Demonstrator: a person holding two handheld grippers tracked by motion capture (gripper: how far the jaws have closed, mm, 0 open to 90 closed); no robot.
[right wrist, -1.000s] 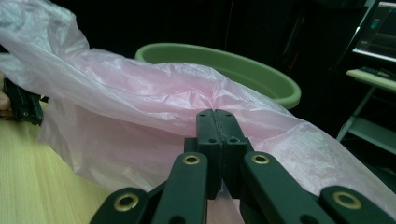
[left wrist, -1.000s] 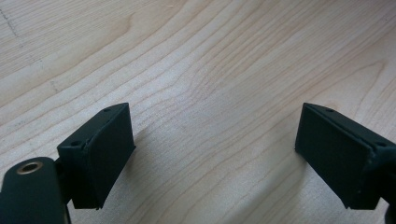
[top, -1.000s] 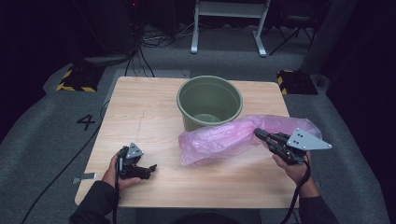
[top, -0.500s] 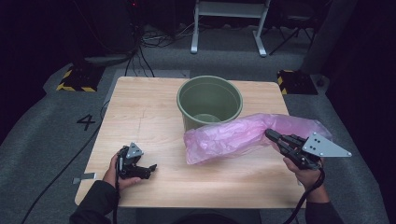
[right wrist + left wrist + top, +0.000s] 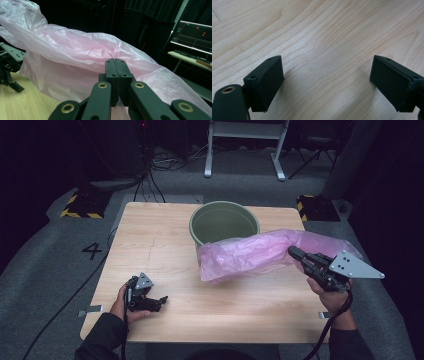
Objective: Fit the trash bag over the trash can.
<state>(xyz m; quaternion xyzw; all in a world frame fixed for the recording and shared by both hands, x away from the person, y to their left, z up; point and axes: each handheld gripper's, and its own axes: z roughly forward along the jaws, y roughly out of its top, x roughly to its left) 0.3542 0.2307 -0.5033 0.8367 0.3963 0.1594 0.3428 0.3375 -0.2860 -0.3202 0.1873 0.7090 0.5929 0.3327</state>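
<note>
A crumpled pink plastic bag [image 5: 255, 252] hangs above the wooden table [image 5: 165, 240], stretched from in front of the green bucket [image 5: 223, 222] out past the table's right edge. My right gripper [image 5: 294, 253] is shut on the bag's right part and holds it up; in the right gripper view the bag [image 5: 75, 57] billows over the closed right gripper [image 5: 116, 65]. My left gripper [image 5: 159, 301] rests on the table near the front left, held in a hand. In the left gripper view the left gripper [image 5: 327, 85] is open wide over bare wood.
The bucket stands upright at the table's far middle. A white desk frame [image 5: 245, 145] and cables lie on the floor beyond. A yellow-black striped block [image 5: 80, 205] sits at far left, another [image 5: 315, 207] at far right. A monitor [image 5: 192, 35] glows in the right gripper view.
My right gripper has moved right and slightly toward the person, pulling the pink bag along with it. The left gripper has stayed in place.
</note>
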